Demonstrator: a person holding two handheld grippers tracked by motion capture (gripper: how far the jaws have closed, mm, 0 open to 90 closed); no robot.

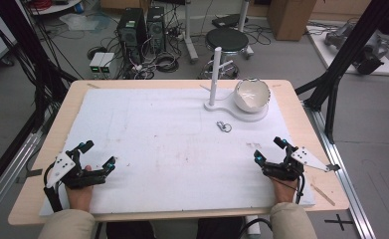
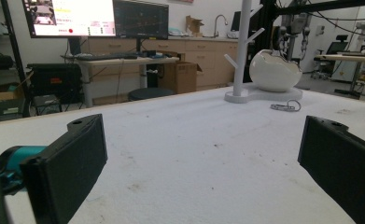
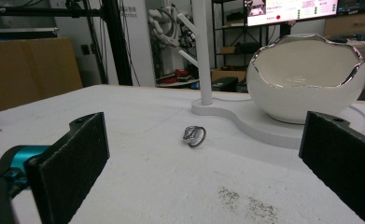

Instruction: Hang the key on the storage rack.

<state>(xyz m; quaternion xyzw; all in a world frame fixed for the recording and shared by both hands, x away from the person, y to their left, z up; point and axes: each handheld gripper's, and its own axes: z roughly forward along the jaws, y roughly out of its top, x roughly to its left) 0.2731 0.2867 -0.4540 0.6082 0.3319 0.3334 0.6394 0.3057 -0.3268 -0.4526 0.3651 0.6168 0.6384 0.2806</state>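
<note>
We wear beige sleeves (image 1: 67, 225); our grippers (image 1: 270, 151) have black jaws, teal knobs, grey three-cornered plates and black cables.

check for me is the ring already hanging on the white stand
No, the ring lies flat on the white mat, just in front of the stand's base.

wide bare table (image 1: 147, 144) ahead of both claws, open for passing. far right blocked by white stand (image 1: 215, 74) and bowl (image 1: 251, 94) on their base; small ring (image 1: 224, 126) lying just before them.
</note>
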